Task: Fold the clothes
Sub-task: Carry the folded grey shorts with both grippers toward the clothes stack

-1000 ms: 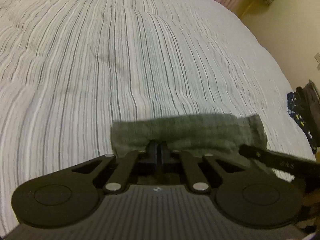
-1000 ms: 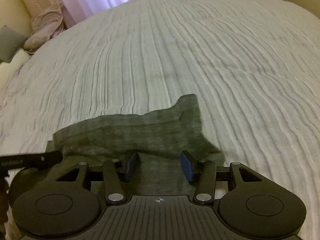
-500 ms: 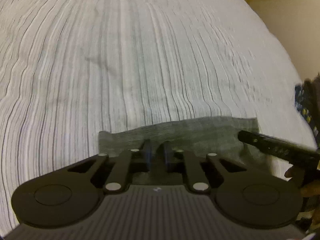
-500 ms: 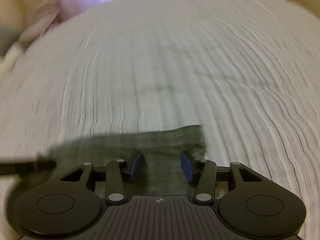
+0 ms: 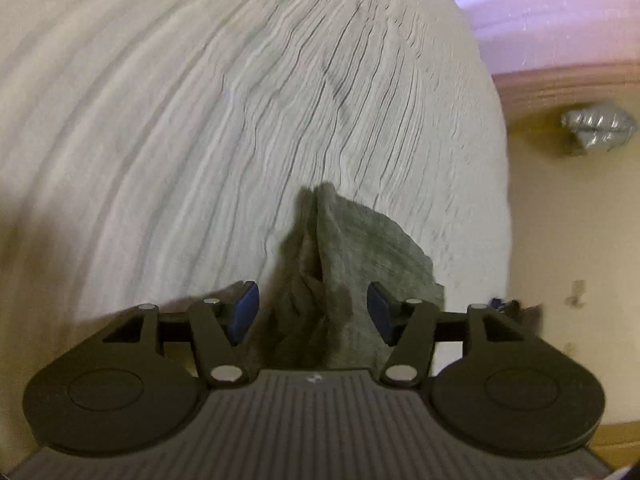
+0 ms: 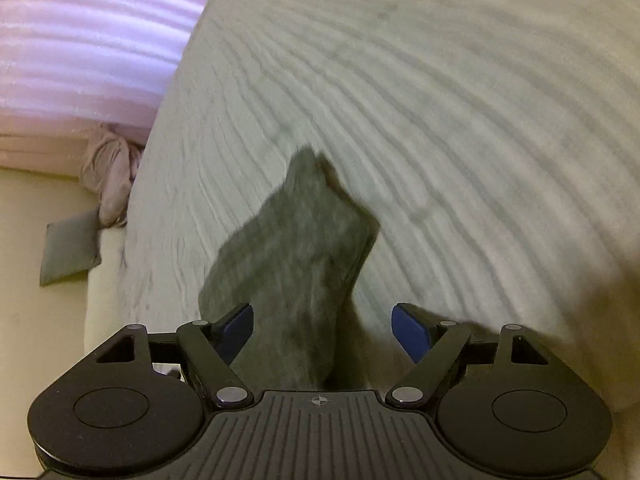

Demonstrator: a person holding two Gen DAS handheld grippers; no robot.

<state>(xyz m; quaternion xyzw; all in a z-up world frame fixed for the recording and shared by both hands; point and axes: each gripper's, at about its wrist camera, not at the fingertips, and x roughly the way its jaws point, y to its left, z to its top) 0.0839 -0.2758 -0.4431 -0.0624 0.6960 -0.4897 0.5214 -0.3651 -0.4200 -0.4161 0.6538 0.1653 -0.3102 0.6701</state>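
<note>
Left wrist view: the left tongs, black plastic arms tipped with blue pads, stand wide; their jaws have just been opening. Between them, touching neither pad, lies a small grey-green knitted cloth, soft and slightly fuzzy, bunched into a long wedge. Its long axis runs away from the camera, narrowing to a point far up the bed. A deep crease runs down its middle, and its near end is hidden behind the tongs' ribbed grey body. It rests on a bed cover of pale crinkled fabric with fine dark stripes, blurred at the left. To the right, a pale wall, a pinkish curtain and a crumpled silvery object, too blurred to identify.

Right wrist view: the right tongs also stand wide, their jaws just opened, with bare bed showing beside the right pad. The same cloth lies between them, dark and blurred, pointing up and away; whether the left pad touches it cannot be told. Its near end is hidden by the tongs. At the left edge, a pink curtain, a knotted pink fabric bundle and a flat grey-green cushion.
</note>
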